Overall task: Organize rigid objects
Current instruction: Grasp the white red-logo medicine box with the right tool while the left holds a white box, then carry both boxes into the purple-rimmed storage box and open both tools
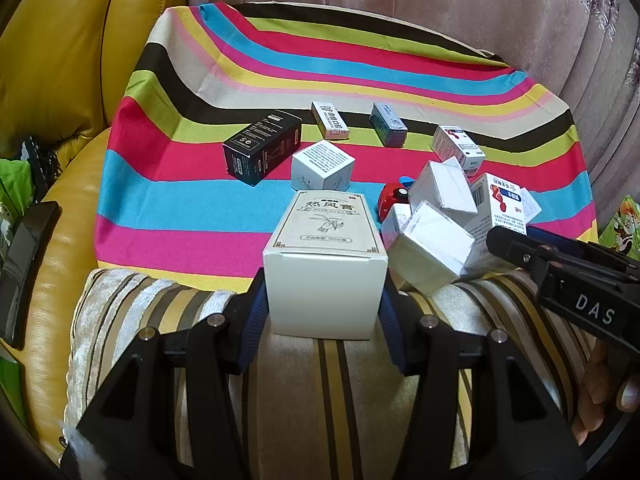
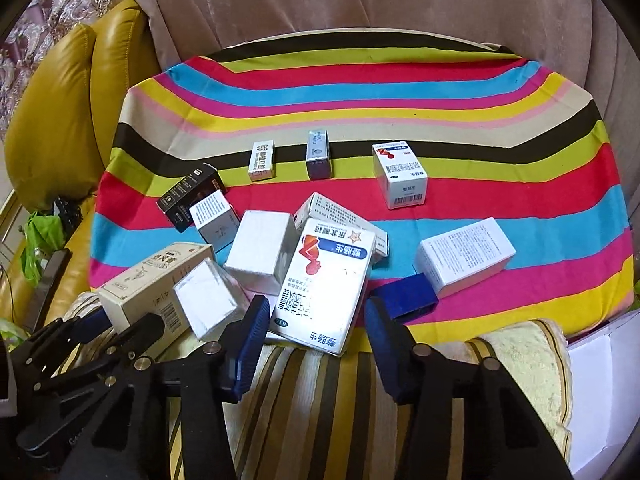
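My left gripper (image 1: 324, 304) is shut on a cream box with brown print (image 1: 326, 252), held at the near edge of the striped cloth (image 1: 280, 68); the box also shows in the right wrist view (image 2: 156, 284). My right gripper (image 2: 316, 324) is open, its blue pads either side of the near end of a white box with a red figure (image 2: 326, 284), not touching it. A pile of white boxes (image 2: 260, 258) lies beside that. A black box (image 1: 262, 146), two small boxes (image 1: 330, 120) (image 1: 388, 124) and a white box (image 2: 400, 174) lie farther back.
A striped cushion (image 1: 304, 400) lies under both grippers. A yellow leather armrest (image 1: 52, 64) is on the left with a dark phone (image 1: 24, 264) on it. A white box with print (image 2: 466, 256) and a blue block (image 2: 404, 296) lie right. A red toy (image 1: 392, 198) sits mid-cloth.
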Tool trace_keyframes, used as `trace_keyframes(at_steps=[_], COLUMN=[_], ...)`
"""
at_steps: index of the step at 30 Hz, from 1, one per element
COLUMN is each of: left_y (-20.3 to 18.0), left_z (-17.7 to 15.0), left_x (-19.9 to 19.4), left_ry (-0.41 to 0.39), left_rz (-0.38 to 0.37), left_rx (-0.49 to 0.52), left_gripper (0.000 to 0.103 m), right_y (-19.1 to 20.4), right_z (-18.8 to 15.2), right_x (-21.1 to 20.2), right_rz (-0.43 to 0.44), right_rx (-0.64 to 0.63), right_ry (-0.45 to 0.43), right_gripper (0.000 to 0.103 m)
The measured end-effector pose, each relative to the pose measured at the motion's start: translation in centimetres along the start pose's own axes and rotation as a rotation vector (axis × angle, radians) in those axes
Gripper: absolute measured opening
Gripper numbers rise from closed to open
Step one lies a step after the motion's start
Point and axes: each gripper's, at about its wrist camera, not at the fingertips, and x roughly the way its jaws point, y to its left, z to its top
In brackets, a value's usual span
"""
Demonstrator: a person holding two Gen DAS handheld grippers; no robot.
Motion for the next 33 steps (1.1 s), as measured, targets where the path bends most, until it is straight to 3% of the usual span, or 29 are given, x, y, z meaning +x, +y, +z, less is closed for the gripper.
trace_keyframes(at_steps=[6,11,18,19,22,33], left_y=[0.0,0.1,0.1,0.1,0.1,0.1], left_z=[0.0,0.0,-0.1,-0.1,-0.1,-0.5], left_x=[0.0,0.1,0.2,0.3,0.2,-2.6], left_ry=[0.001,0.018,0.02,0.029,0.029,-0.089], left_rz=[-0.002,0.0,-0.004,-0.003,-0.004,0.016], left_rx=[-0.003,-0.007,-0.009,-0.011,-0.013,-0.049], left_gripper=[0.055,0.055,0.055,0.055,0.055,0.055], right_y=[0.3,0.5,0.5,0.5,0.4,-0.9], right_z=[0.9,1.0,1.1,1.1,0.9,-0.5], right_x=[0.6,1.3,2.0,2.2,2.2,-1.1], right_rz=[-0.009,-0.012,-0.02,-0.019,-0.022,0.009], right_rx=[0.006,0.013,0.015,0.014,0.005,0.014], right_ry=[0.004,0.029,0.045,0.052,0.055,-0.048], right_gripper=[0.053,0.065,0.067,0.065,0.047,0.044])
